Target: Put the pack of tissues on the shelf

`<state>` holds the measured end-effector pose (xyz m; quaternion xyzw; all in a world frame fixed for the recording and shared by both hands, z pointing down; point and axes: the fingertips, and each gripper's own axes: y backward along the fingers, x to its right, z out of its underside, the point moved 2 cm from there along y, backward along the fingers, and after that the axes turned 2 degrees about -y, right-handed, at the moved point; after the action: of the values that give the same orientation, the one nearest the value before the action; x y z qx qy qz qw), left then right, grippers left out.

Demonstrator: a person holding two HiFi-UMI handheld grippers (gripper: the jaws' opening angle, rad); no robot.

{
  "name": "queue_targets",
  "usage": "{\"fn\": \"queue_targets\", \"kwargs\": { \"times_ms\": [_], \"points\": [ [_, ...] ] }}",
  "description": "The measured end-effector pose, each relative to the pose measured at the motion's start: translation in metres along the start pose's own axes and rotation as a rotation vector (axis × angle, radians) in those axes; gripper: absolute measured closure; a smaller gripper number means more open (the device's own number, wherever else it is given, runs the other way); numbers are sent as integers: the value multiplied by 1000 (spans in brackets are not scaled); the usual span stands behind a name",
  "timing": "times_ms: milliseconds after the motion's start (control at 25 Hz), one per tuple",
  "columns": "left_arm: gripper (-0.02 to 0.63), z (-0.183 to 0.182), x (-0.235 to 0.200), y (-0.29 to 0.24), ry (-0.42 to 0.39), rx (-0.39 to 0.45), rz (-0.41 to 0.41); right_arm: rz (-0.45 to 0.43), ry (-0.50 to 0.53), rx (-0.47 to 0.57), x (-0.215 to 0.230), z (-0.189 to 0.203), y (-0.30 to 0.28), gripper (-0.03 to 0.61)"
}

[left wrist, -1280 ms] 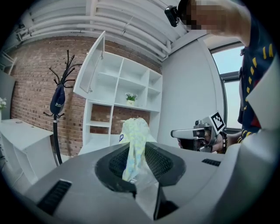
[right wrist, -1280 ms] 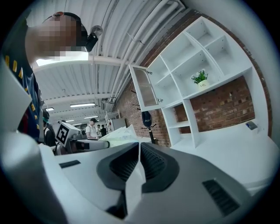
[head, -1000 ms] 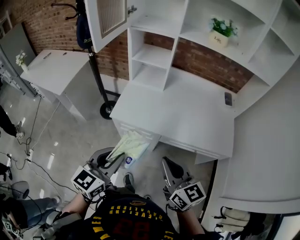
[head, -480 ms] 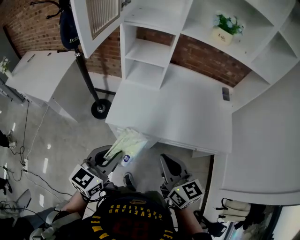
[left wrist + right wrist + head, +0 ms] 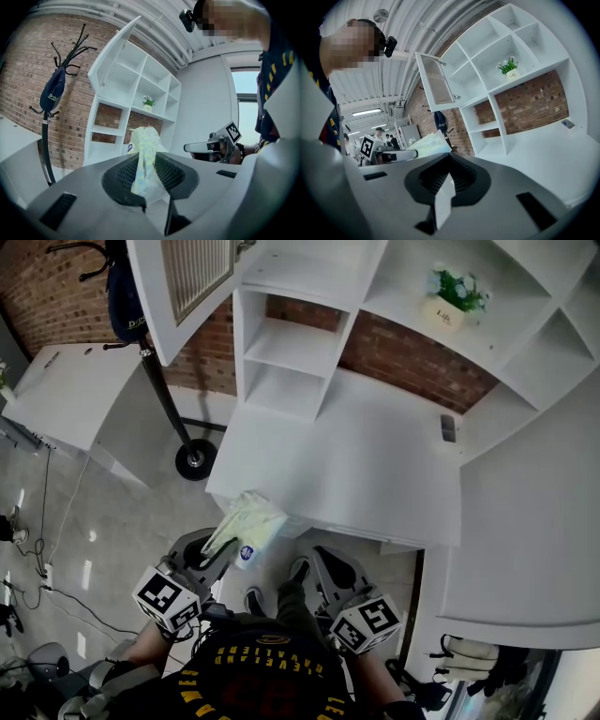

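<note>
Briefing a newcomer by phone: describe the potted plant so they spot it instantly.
Find the white shelf unit above the desk. In an upper compartment right of its open door stands the potted plant: green leaves, pale pot, the only shelved thing visible.

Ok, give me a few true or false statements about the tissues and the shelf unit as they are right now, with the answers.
1. The pack of tissues is clamped between the jaws of the left gripper. True.
2. The tissues already lie on a shelf. False: they are held in the air at the front edge of the desk.
3. A small potted plant stands in one of the upper shelf compartments. True.
4. The cabinet door on the shelf unit is closed. False: it is swung open.
</note>
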<state>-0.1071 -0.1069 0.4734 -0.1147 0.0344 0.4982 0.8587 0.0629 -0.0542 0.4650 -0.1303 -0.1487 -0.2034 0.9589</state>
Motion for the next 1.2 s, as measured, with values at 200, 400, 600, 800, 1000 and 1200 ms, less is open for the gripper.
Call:
{"fn": "queue_targets", "kwargs": {
  "times_ms": [200,400,600,800,1000,1200],
  "points": [
    [529,-8,-9,-5,-22,3,-39,-50,-6,4,10,-7,-18,571],
    [529,-30,-30,-20,-36,17,-102,-117,6,23,26,-25,-42,571],
    [529,-34,-50,-54,-33,14,-147,-127,3,-15,65,-32,-60,571],
    [529,-41,-62,-91,-24,13,-181,-135,26,-21,104,-51,-77,571],
    [529,-61,-64,-122,-37,35,-216,-166,44,-10,136,-72,-89,571],
    [529,-86,-66,-139,-73,59,-271,-207,60,-6,162,-86,-97,571]
  ]
}}
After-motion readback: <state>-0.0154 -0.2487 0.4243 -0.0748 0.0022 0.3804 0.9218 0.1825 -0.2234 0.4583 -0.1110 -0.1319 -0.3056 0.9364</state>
